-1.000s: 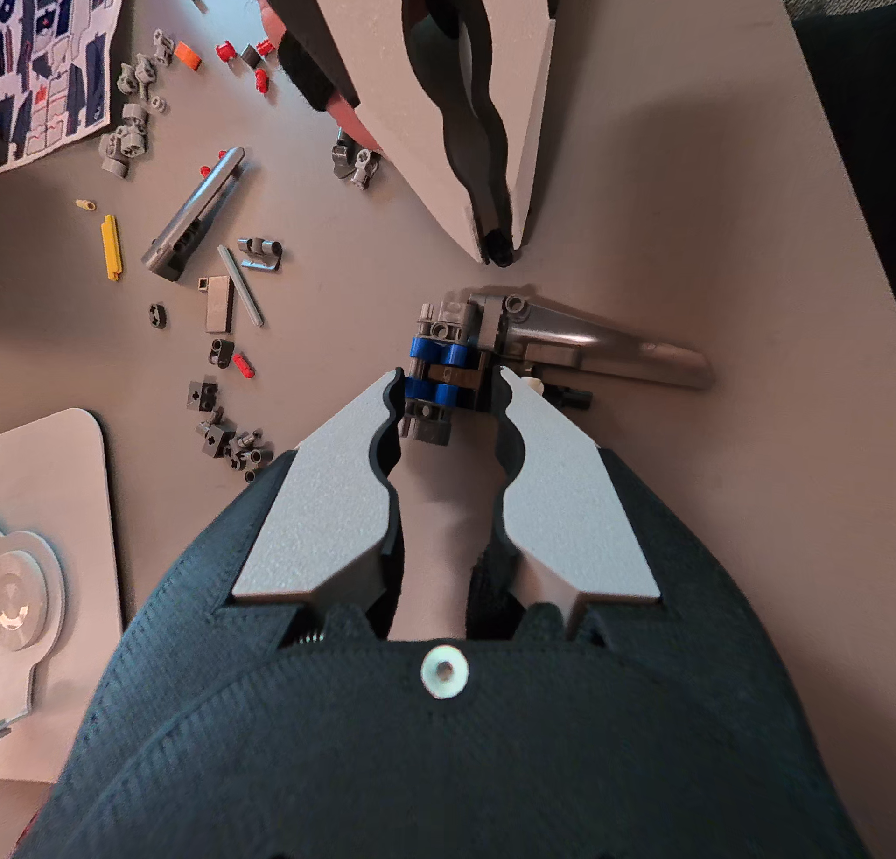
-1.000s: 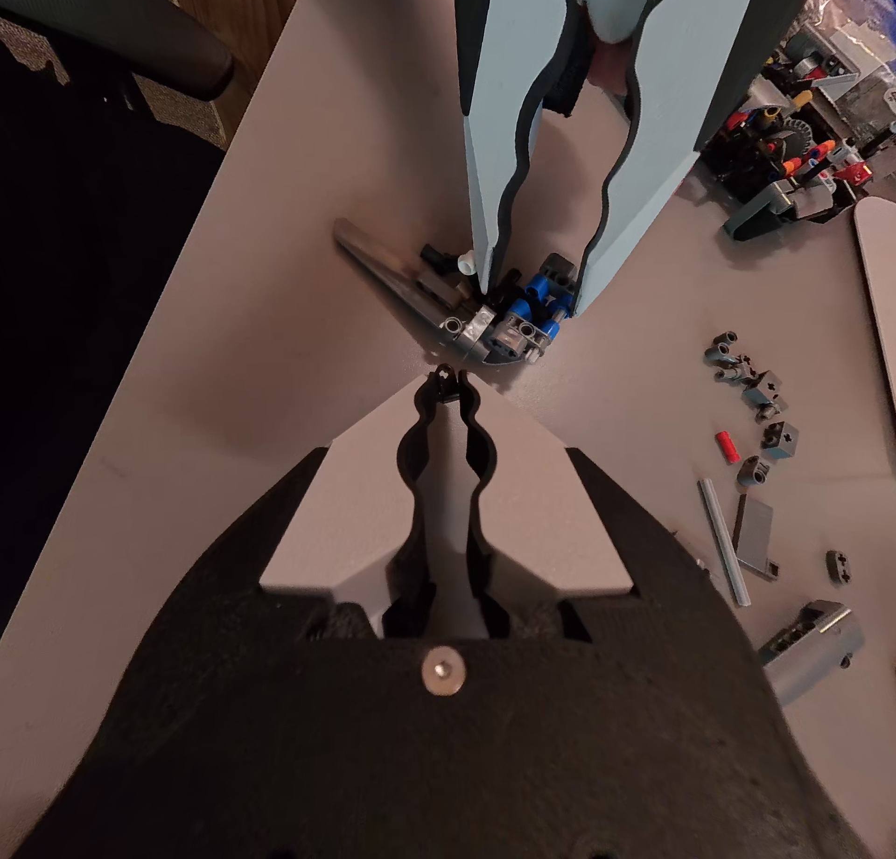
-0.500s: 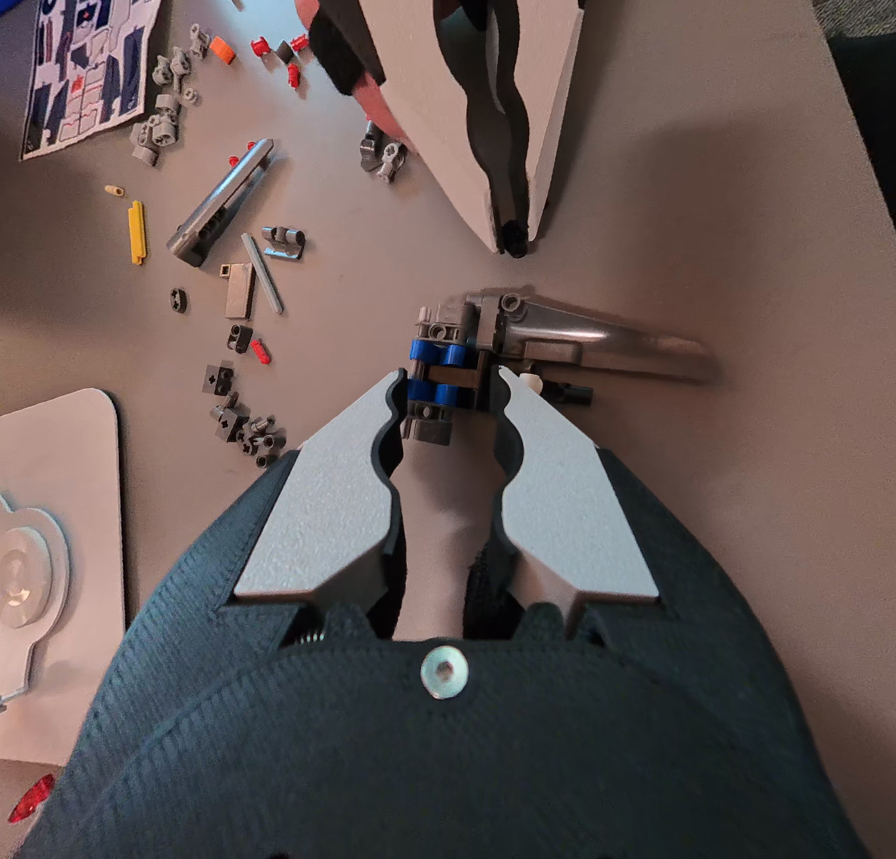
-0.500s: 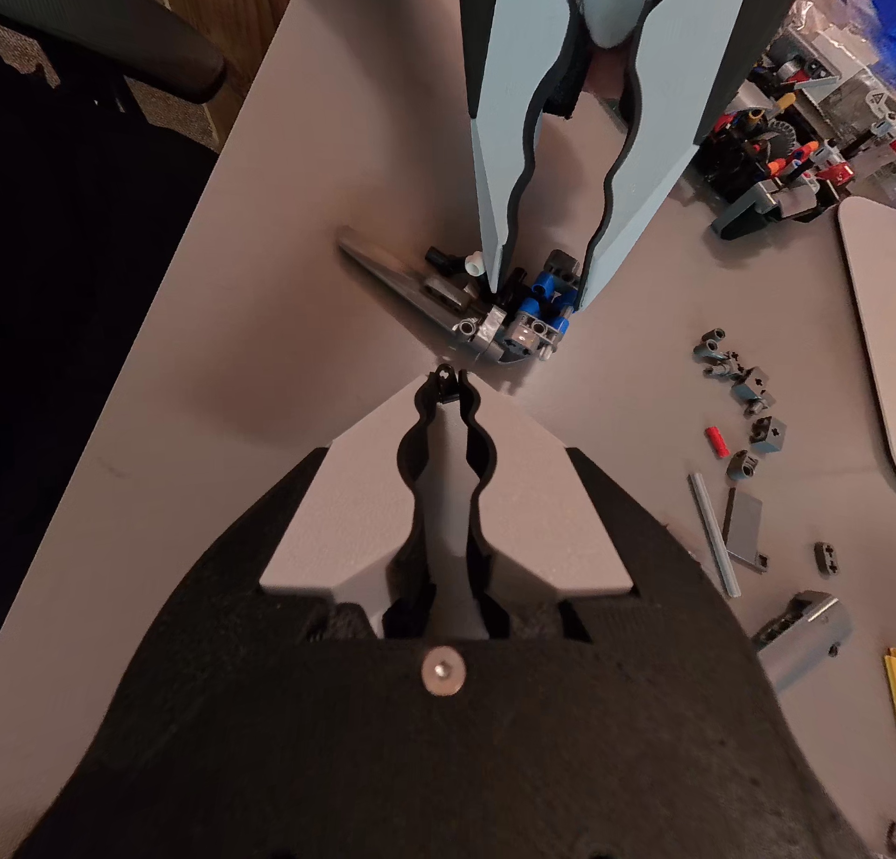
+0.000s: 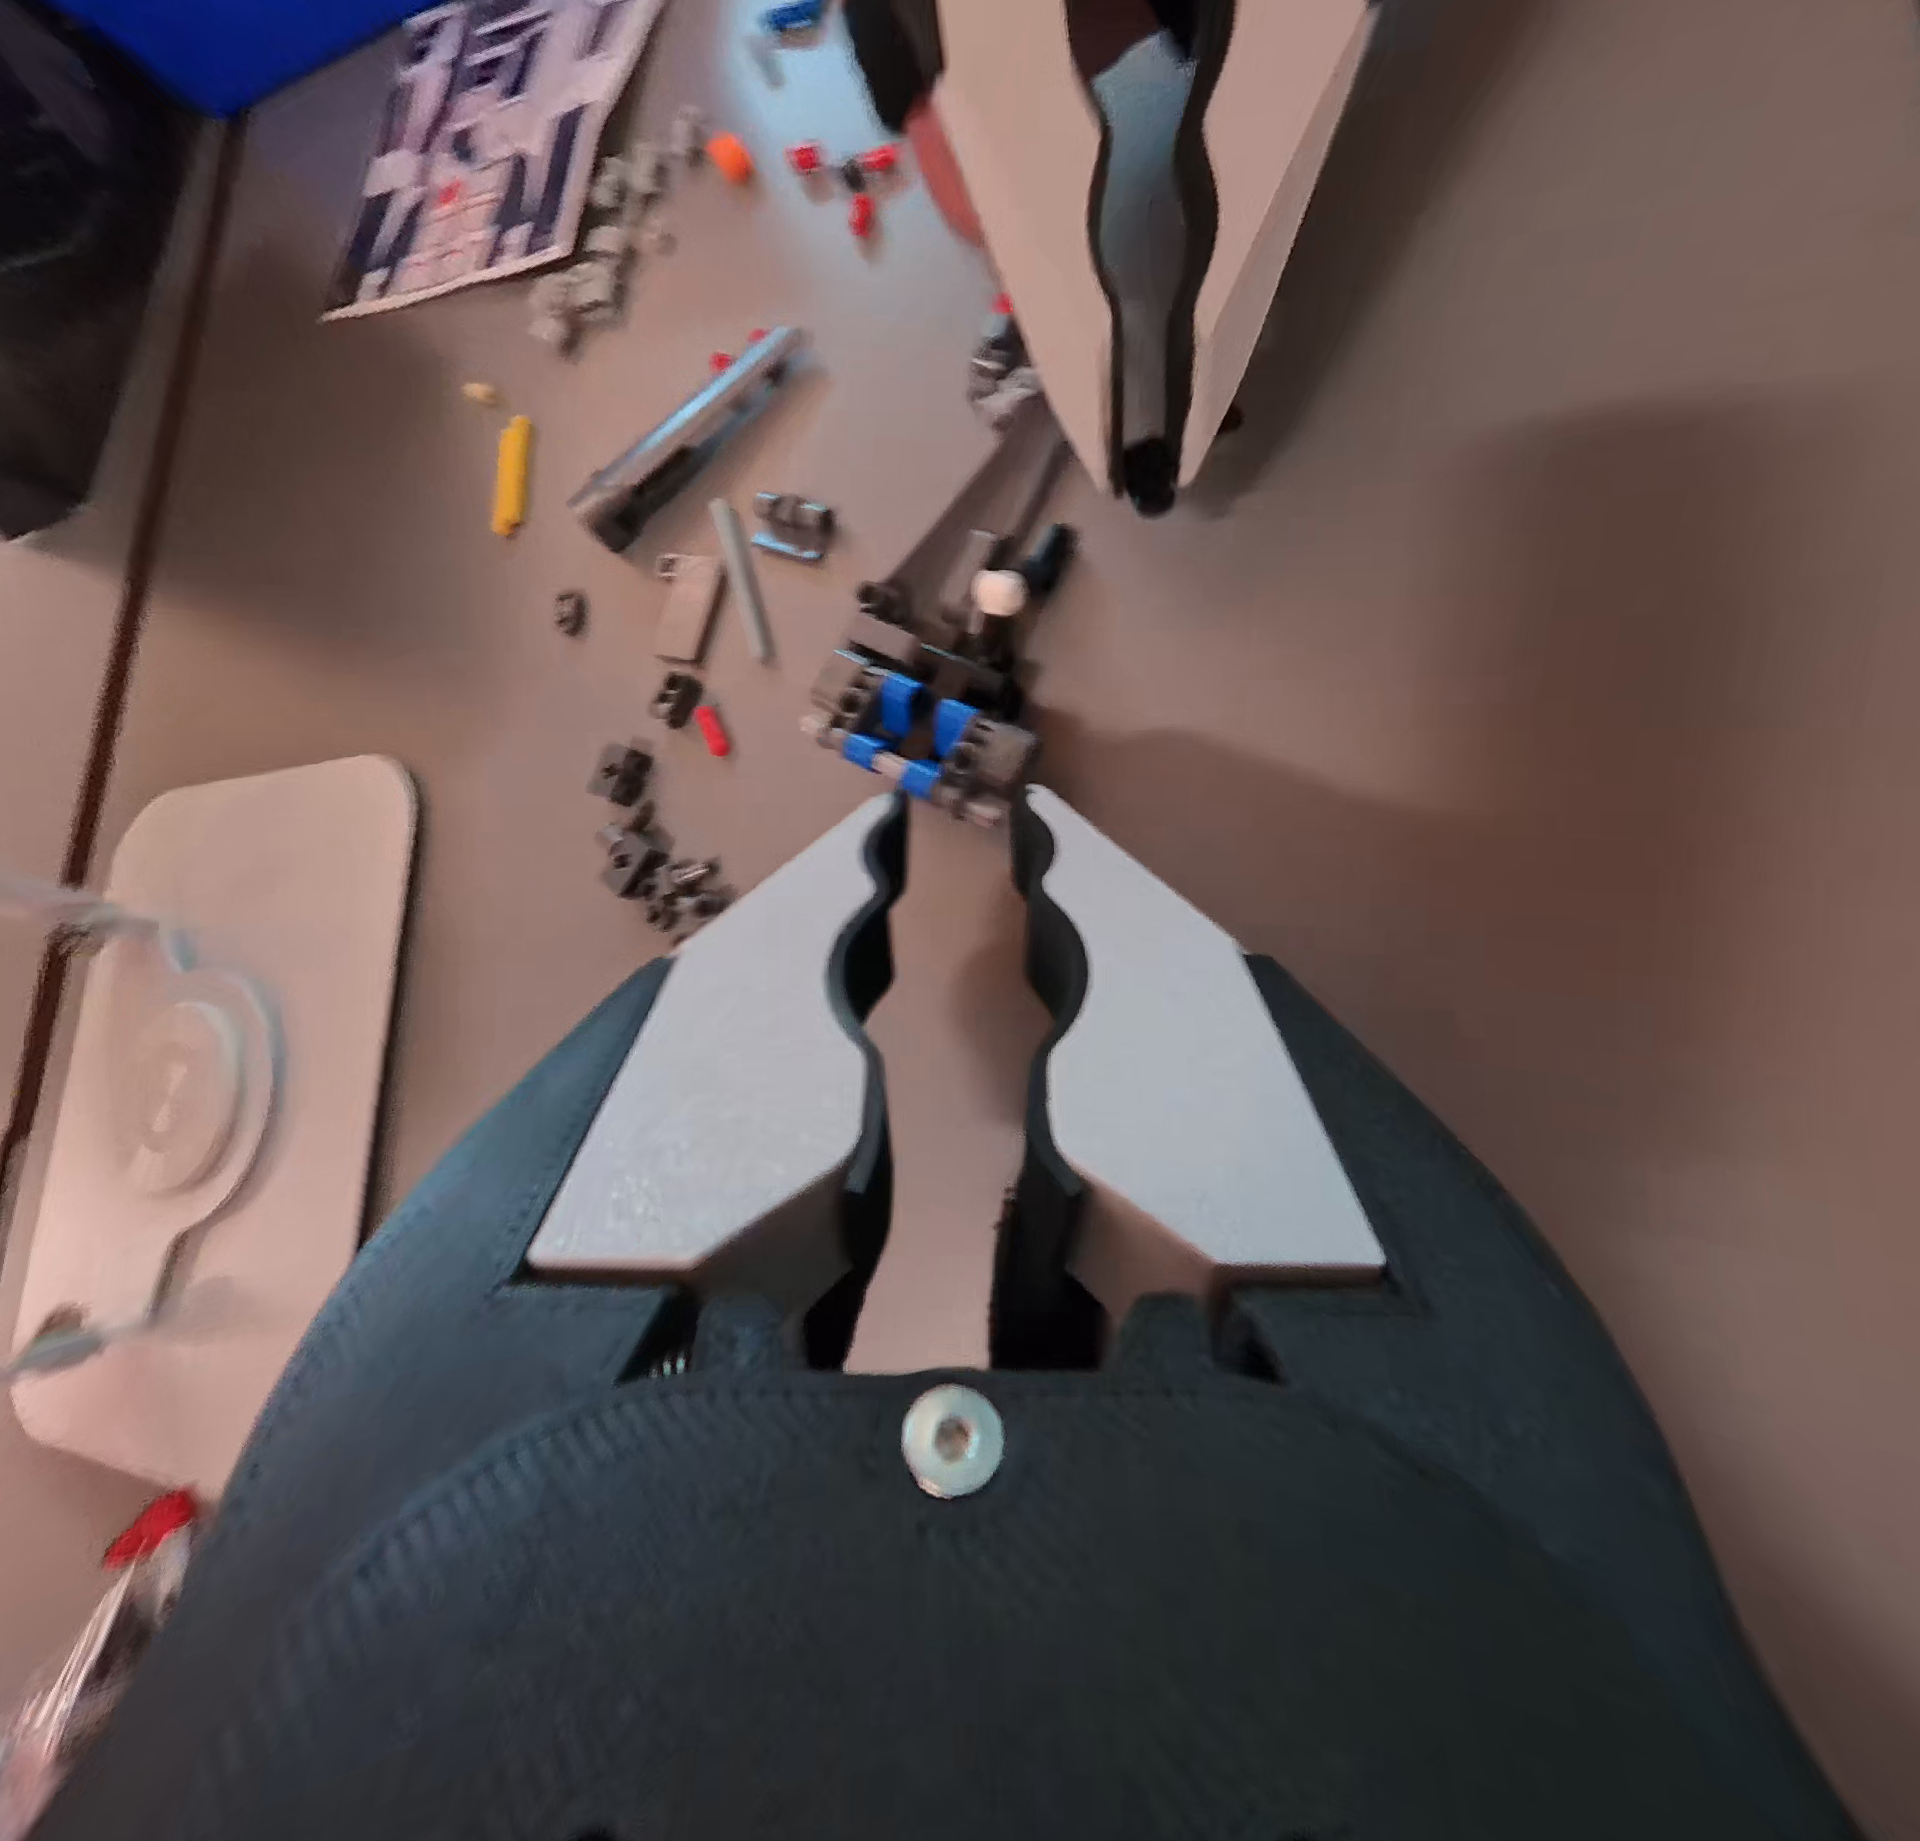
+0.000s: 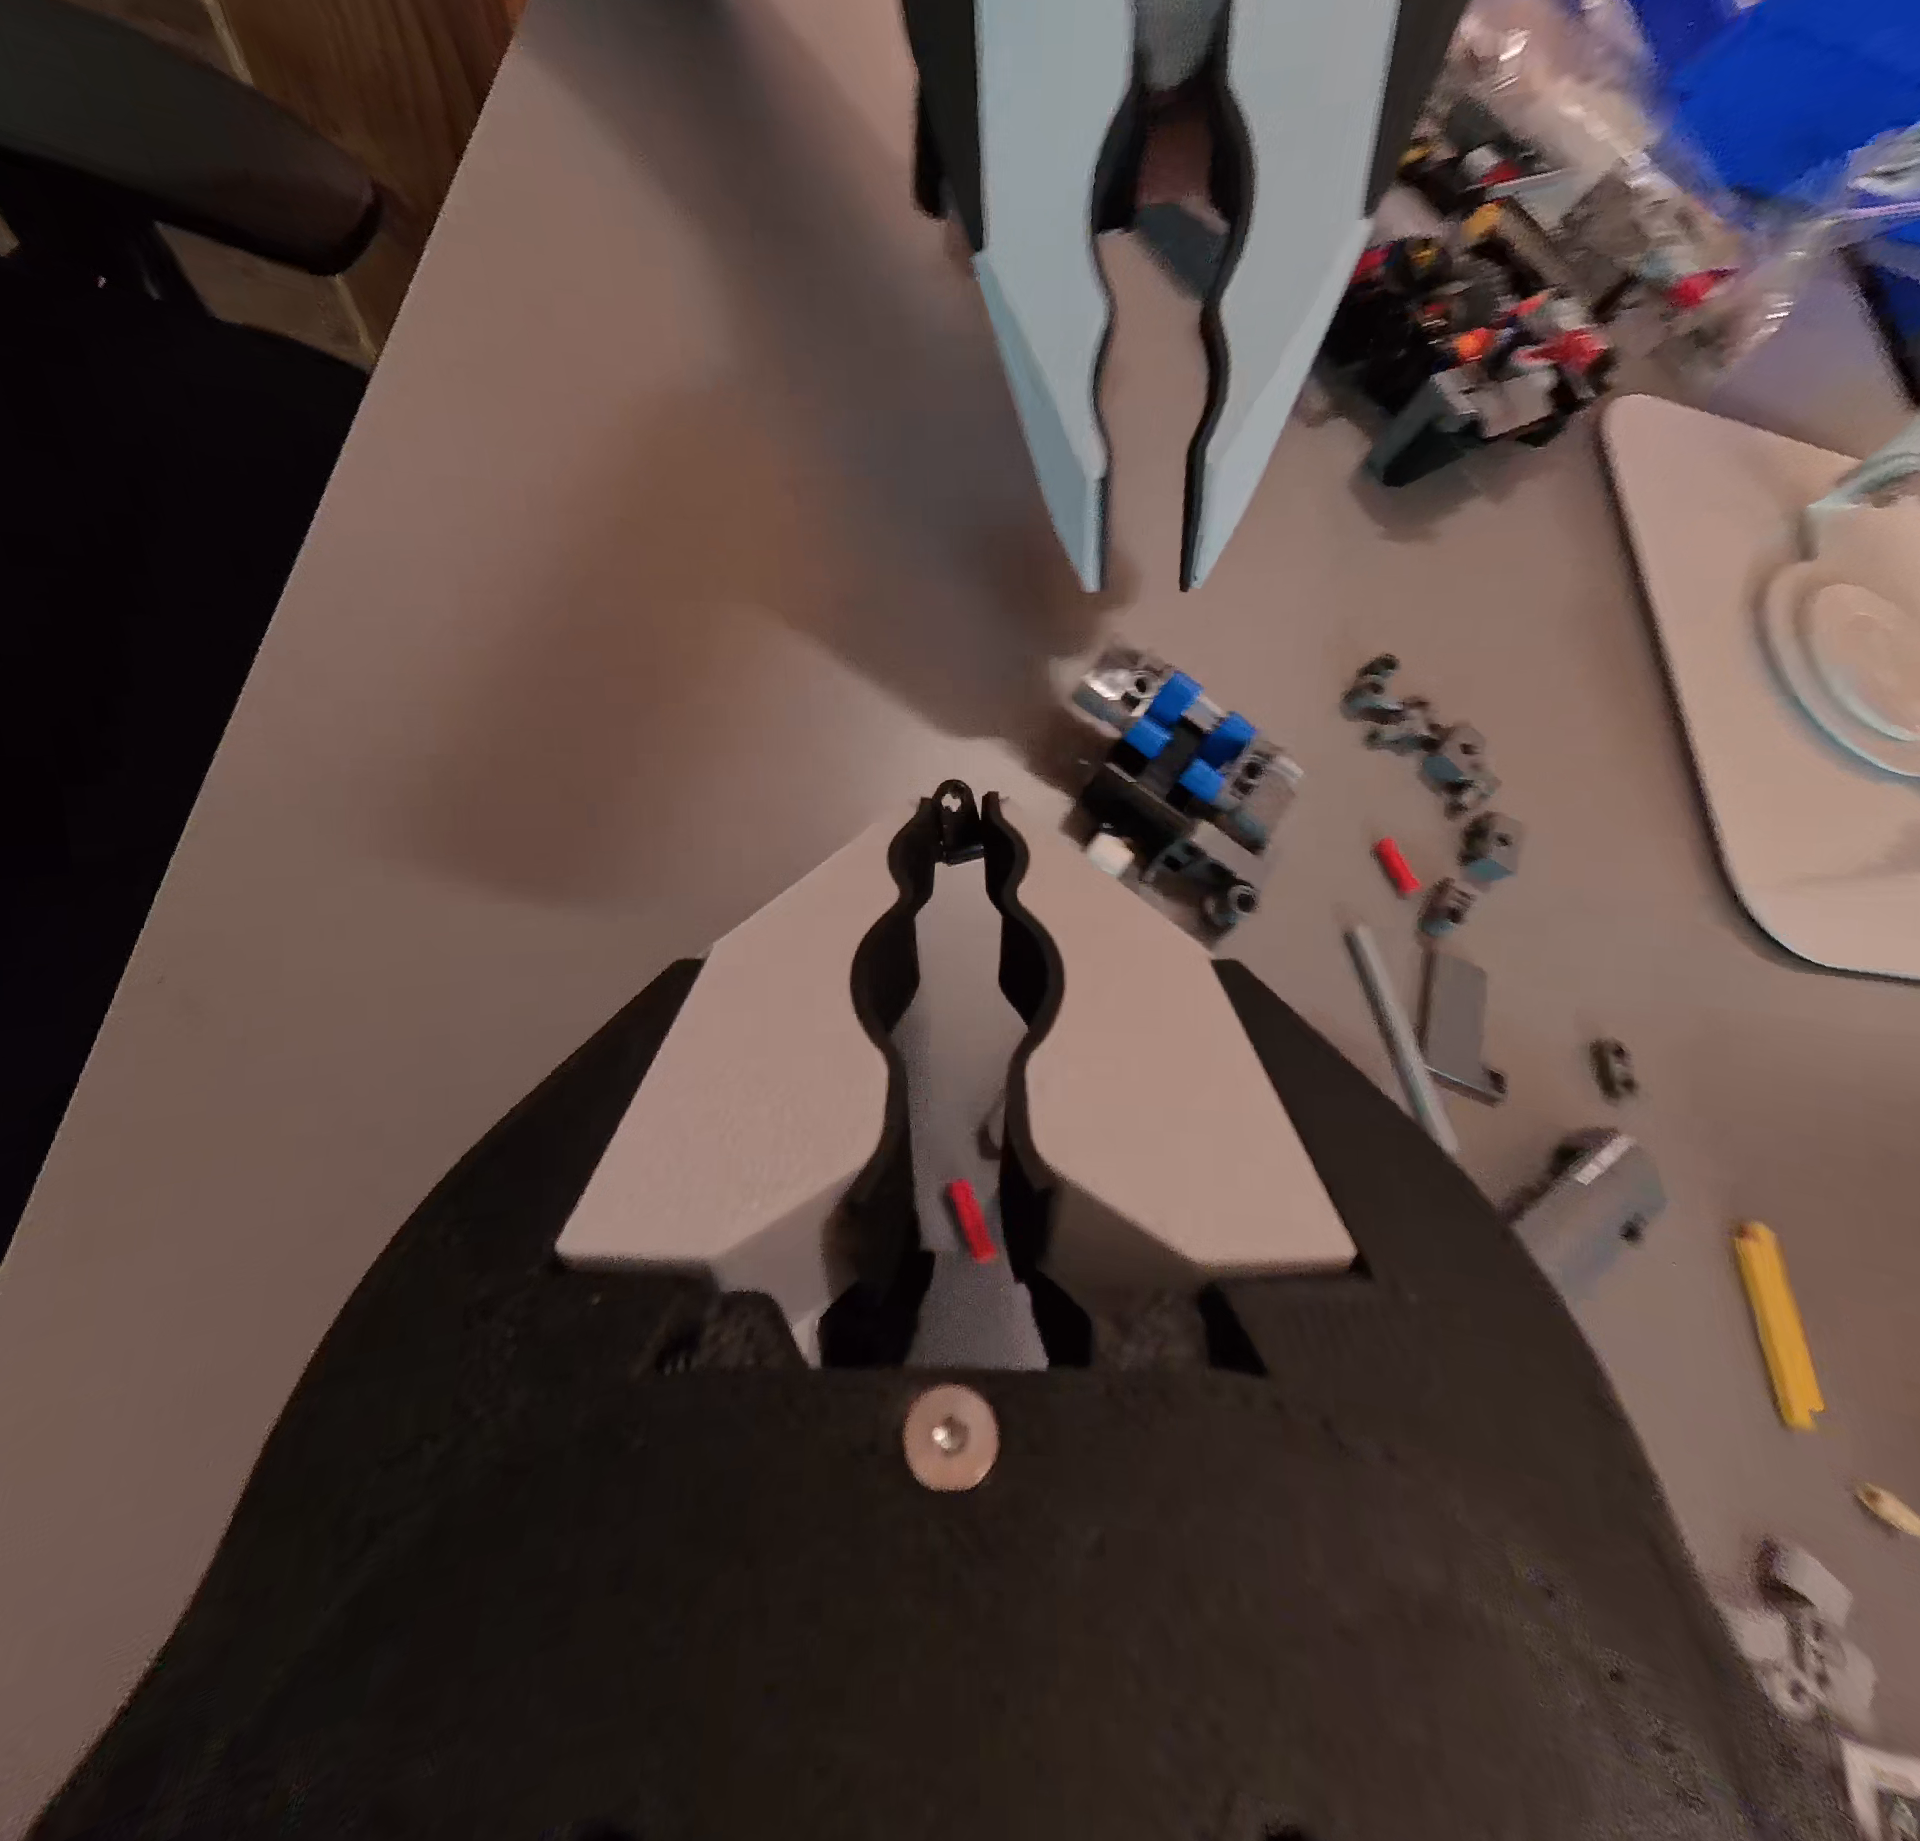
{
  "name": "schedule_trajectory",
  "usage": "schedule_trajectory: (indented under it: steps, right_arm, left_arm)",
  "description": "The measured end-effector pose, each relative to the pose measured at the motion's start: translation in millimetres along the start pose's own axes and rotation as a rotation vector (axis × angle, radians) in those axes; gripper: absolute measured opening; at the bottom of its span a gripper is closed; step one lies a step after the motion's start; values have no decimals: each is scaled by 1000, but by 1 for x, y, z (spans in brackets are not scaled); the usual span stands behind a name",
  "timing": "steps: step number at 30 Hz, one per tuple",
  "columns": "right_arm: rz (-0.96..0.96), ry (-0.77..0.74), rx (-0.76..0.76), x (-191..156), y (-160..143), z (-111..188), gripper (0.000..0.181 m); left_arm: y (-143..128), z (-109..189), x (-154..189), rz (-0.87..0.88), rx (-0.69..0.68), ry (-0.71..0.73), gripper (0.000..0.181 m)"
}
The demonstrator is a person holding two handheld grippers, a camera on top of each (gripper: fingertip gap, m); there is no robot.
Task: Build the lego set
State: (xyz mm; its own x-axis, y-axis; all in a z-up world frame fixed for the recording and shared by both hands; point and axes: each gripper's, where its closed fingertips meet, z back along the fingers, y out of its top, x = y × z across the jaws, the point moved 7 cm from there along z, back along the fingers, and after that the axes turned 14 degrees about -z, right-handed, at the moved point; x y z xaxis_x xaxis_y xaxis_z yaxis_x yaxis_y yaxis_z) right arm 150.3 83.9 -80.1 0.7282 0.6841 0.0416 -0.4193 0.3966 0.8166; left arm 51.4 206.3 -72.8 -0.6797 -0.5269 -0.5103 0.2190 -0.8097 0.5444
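The part-built lego assembly (image 5: 914, 726), dark grey with blue connectors and a long grey panel, lies on the brown table. It also shows in the right wrist view (image 6: 1184, 752). My left gripper (image 5: 961, 804) is open and empty, its tips just short of the assembly and not touching it; in the right wrist view (image 6: 1140, 581) it hangs above the assembly. My right gripper (image 6: 951, 820) is shut on a small black lego piece (image 6: 951, 804). It hovers beside the assembly and shows in the left wrist view (image 5: 1143, 466).
Loose grey, black, red and yellow pieces (image 5: 665, 648) lie left of the assembly, with a sticker sheet (image 5: 499, 129) behind. A pale pad (image 5: 239, 1012) lies at the left. A pile of parts (image 6: 1486, 337) and a blue box sit behind. The table edge (image 6: 312, 648) runs beside a chair.
My left gripper has let go of the assembly, drawn back and narrowed its gap. The assembly has turned on the table. The right gripper still holds the black piece and has shifted.
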Motion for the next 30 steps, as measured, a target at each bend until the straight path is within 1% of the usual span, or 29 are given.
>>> schedule_trajectory:
  steps: [1,4,5,7,8,11,12,13,17,20,26,28,30]
  right_arm:
    - [-17,-25,24,5,2,5,6]
    - [-69,-103,67,19,3,17,6]
    - [-83,-116,75,22,3,19,6]
    - [-98,-137,66,26,0,19,6]
    - [-102,-147,57,28,-1,18,6]
    - [-117,-174,33,32,-5,16,6]
    - [-124,-182,30,33,-5,16,6]
    - [-131,-193,25,35,-6,16,6]
    - [-138,-212,-24,37,-11,12,6]
    - [-151,-206,-60,38,-16,7,6]
    - [-152,-167,-22,35,-12,9,6]
    - [-120,-124,2,28,-9,9,6]
    - [-96,-98,4,23,-8,7,6]
  left_arm:
    - [1,-1,-3,11,-21,27,24]
    - [7,-7,-6,64,-65,48,43]
    - [9,-11,-6,90,-83,47,50]
    - [14,-20,-4,132,-110,38,59]
    - [14,-25,-2,162,-148,26,65]
    - [13,-39,1,229,-238,34,70]
    - [12,-41,0,242,-257,54,70]
    - [12,-41,-2,247,-269,79,65]
    - [11,-46,-3,276,-270,71,45]
    - [10,-47,-5,256,-269,62,43]
    - [8,-46,-8,92,-205,-21,43]
    - [8,-44,-6,-24,-169,-67,42]
    - [8,-43,-6,-94,-153,-88,42]
